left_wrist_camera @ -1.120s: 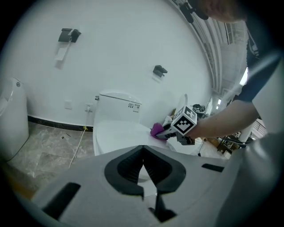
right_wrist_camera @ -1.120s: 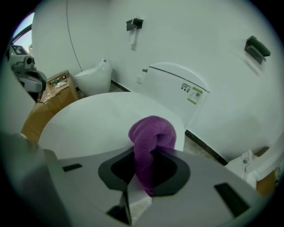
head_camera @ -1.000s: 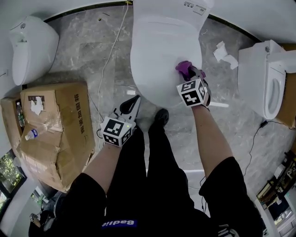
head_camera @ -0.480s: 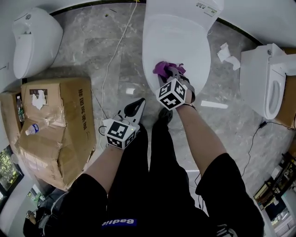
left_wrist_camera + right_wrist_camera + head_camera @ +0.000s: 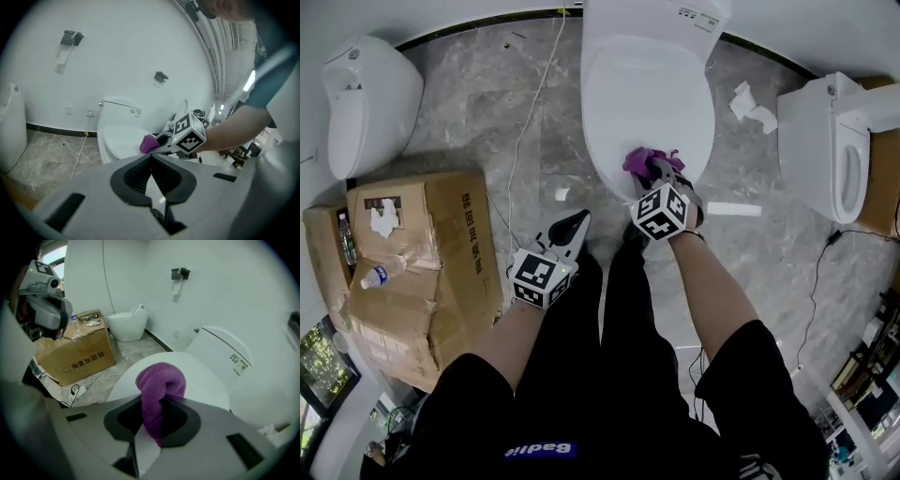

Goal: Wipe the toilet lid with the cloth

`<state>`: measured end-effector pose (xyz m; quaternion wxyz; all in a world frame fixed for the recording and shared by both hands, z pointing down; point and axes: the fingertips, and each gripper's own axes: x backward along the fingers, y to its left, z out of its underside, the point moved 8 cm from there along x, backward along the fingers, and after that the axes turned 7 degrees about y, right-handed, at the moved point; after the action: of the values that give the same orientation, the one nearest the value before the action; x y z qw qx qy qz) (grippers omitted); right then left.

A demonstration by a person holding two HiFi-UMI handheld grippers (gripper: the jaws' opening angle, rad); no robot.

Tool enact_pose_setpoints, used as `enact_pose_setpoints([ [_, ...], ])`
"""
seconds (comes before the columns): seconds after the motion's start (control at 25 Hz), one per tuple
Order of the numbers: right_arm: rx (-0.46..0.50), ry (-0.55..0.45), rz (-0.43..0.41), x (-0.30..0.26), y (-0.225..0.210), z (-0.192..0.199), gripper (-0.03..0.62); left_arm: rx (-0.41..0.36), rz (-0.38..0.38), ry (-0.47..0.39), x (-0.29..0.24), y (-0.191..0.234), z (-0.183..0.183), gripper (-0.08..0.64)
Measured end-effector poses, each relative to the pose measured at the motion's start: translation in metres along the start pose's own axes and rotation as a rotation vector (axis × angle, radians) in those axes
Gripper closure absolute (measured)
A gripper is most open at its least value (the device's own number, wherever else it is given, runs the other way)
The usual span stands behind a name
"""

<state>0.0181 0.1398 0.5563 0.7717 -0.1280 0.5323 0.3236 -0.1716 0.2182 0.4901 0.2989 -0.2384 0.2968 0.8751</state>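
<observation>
On toilet lid point(image 5: 647, 89), R tool point(image 5: 662, 169) clamped on cloth point(image 5: 639, 160) lying along jaws, L tool point(image 5: 576, 220) closed

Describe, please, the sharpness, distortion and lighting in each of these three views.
Head view: sharp, evenly lit, edges bowed by the lens. Left gripper view: fisheye with black corners, the left gripper softly blurred up close. Right gripper view: same dark rim, cloth slightly soft, cardboard box print legible.

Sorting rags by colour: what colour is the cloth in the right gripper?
Purple; the cloth shows best in the right gripper view.
</observation>
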Motion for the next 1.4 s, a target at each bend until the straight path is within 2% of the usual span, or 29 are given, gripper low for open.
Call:
enact_pose_setpoints([
  [0.28, -0.143, 0.047, 0.071, 0.024, -0.024, 0.068, 0.523, -0.033, 0.037, 0.003, -0.008, -0.013, -0.015, 0.545],
  [0.48, -0.199, 0.056, 0.082, 0.035, -0.015, 0.085, 0.522, -0.049, 0.070, 0.001, -0.011, -0.027, -0.022, 0.545],
  [0.8, -0.216, 0.057, 0.021, 0.034, 0.025, 0.060, 0.522, -0.067, 0.085, 0.000, 0.015, -0.037, -0.028, 0.544],
  [1.04, -0.181, 0.038, -0.062, 0.039, 0.065, 0.028, 0.522, -0.074, 0.066, -0.020, 0.046, -0.027, -0.034, 0.544],
  [1.2, -0.183, 0.009, -0.082, 0.070, 0.080, 0.006, 0.522, -0.079, 0.056, -0.042, 0.070, -0.024, -0.045, 0.545],
  [1.4, -0.187, -0.026, -0.057, 0.140, 0.079, -0.011, 0.522, -0.101, 0.058, -0.083, 0.100, -0.031, -0.068, 0.545],
])
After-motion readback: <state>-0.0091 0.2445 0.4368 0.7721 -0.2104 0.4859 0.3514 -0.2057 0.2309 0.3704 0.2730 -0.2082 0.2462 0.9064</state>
